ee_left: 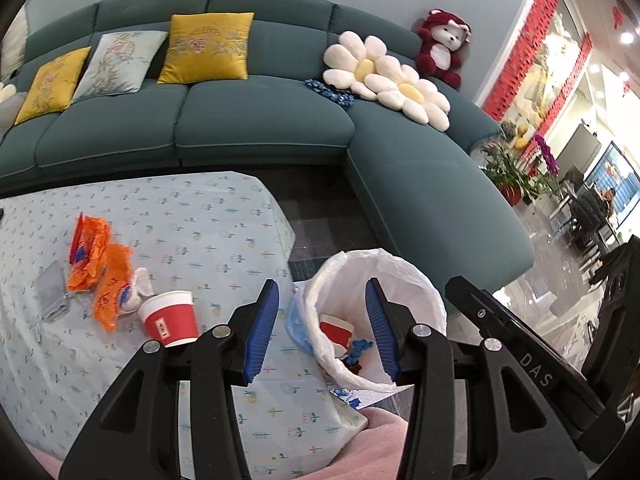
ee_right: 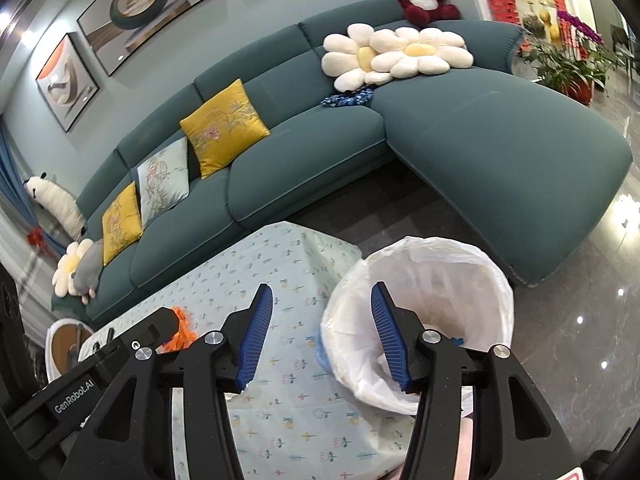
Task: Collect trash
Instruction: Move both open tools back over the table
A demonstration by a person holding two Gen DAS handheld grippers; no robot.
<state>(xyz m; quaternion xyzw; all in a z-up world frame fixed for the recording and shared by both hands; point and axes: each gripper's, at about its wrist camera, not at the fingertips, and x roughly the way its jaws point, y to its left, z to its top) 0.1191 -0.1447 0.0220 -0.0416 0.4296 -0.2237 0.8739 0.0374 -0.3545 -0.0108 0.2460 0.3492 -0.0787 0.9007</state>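
Note:
A bin with a white liner (ee_left: 416,280) stands on the floor beside the table's right edge; a red and white paper cup (ee_left: 335,330) and blue scraps lie inside it. On the patterned tablecloth (ee_left: 208,232) stand another red paper cup (ee_left: 170,318), crumpled orange wrappers (ee_left: 100,264) and a white tissue (ee_left: 141,284). My left gripper (ee_left: 322,330) is open and empty, over the table edge and the bin's rim. My right gripper (ee_right: 322,338) is open and empty, by the bin (ee_right: 452,276). The orange wrappers (ee_right: 182,330) peek out behind the left gripper's body.
A grey pouch (ee_left: 52,292) lies at the table's left. A teal corner sofa (ee_left: 260,128) with cushions, flower pillows (ee_left: 384,76) and a plush bear (ee_left: 442,46) stands behind. Potted plants (ee_left: 516,172) and glossy floor are to the right.

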